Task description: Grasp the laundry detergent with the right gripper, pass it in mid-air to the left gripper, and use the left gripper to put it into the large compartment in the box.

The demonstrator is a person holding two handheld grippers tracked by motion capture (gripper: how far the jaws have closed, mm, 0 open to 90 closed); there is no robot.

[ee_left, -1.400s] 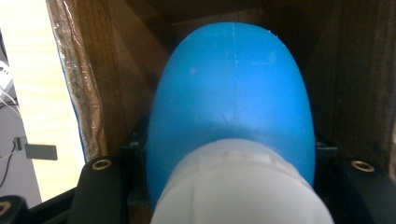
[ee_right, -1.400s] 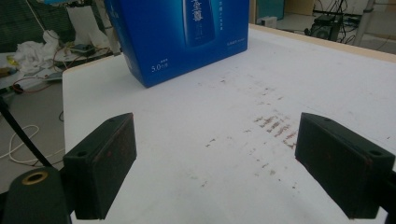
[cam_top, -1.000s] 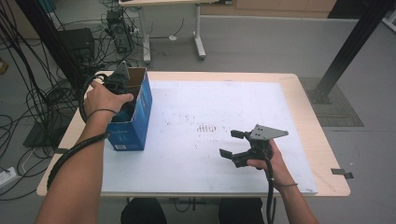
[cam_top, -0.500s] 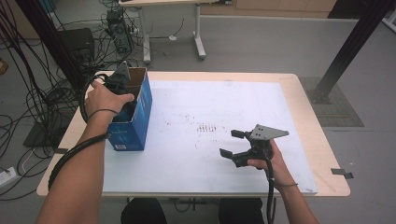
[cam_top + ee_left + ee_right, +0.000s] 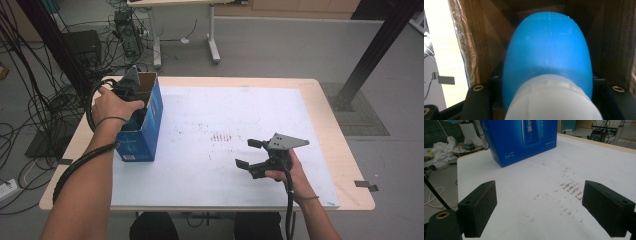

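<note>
Our left gripper [image 5: 131,95] reaches inside the open blue cardboard box [image 5: 145,125], clenched on a blue-and-white rounded plastic bottle [image 5: 549,60]; our right gripper [image 5: 252,155] hovers with jaws apart, holding nothing.

The box [image 5: 142,125] stands on the table [image 5: 325,120] toward nine o'clock, near its left edge. The left gripper [image 5: 127,92] reaches down into the box's open top, with a bottle [image 5: 549,57] between its jaws inside. The right gripper [image 5: 247,154] hovers over the table toward five o'clock, well apart from the box, which lies at its eleven o'clock.
</note>
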